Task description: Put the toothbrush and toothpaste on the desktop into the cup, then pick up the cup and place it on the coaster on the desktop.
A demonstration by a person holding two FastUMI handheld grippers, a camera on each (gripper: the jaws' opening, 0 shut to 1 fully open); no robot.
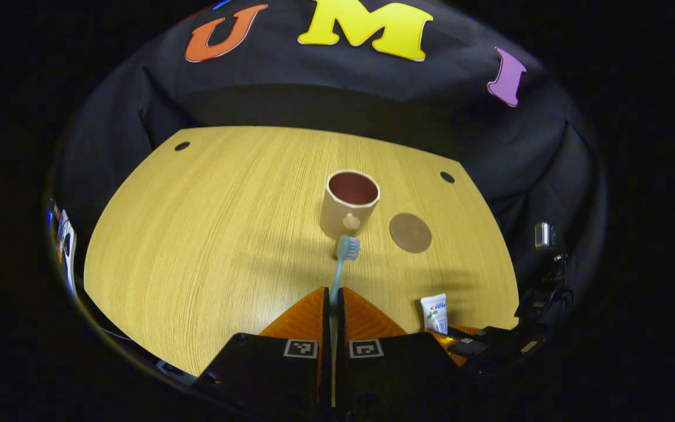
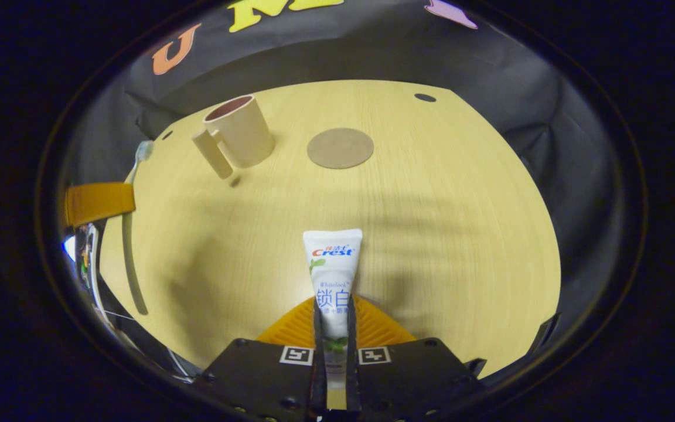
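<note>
**Inspector A:** Toothbrush: pinched by its handle in the left tongs, head forward, held above the desk just short of the cup. Toothpaste: clamped between the right tongs, also off the desk.

**Inspector B:** Cup status?

**Inspector A:** Upright beside the coaster, not on it (interior appears empty). My recommendation: bring the brush over the rim, tip it handle-down, release only once it is well inside. Keep the tube clear so the two tongs do not collide, and avoid nudging the cup.
</note>
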